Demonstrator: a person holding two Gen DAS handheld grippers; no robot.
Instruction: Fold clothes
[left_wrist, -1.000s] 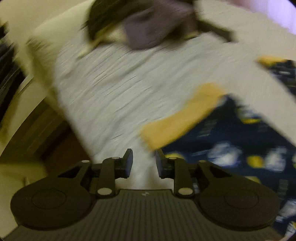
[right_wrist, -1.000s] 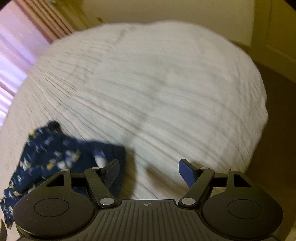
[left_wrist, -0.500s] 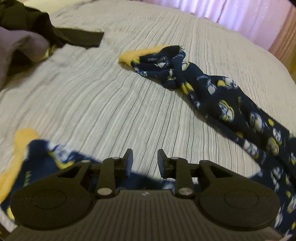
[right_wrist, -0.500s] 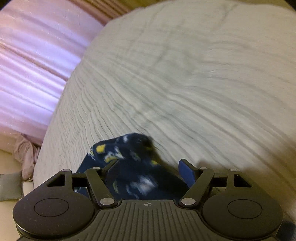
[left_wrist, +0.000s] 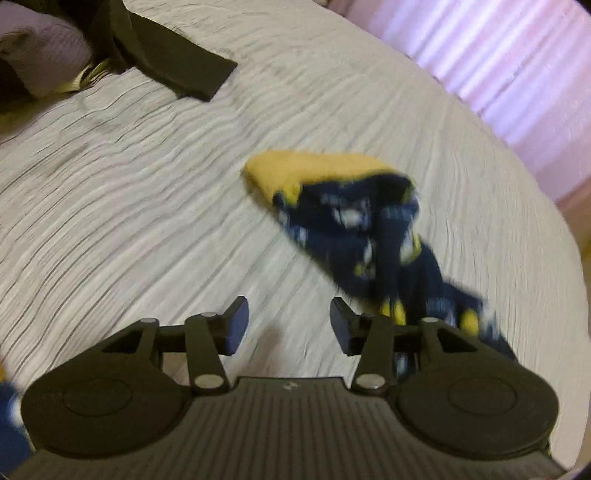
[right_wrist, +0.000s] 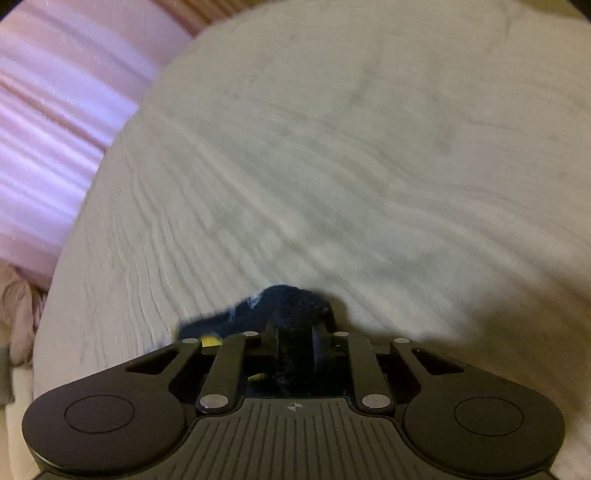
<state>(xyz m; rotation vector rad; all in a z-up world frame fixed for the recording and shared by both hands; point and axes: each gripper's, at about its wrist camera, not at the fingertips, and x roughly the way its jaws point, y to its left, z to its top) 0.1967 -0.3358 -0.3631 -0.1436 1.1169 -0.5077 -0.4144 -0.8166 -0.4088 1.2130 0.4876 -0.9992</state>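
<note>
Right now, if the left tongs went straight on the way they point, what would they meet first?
Probably the bare grey bedspread: the left tongs stand open with nothing between them. The navy patterned garment lies just right of that line, though blur leaves depth unclear.

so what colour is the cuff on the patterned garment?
Yellow cuff on the navy printed garment; clearest in left wrist view.

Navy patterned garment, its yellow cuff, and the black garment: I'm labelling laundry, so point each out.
navy patterned garment (left_wrist: 373, 236), left wrist view, bunched middle.
yellow cuff (left_wrist: 314, 171), left wrist view, flat top.
black garment (left_wrist: 177, 70), left wrist view, spread end.
</note>
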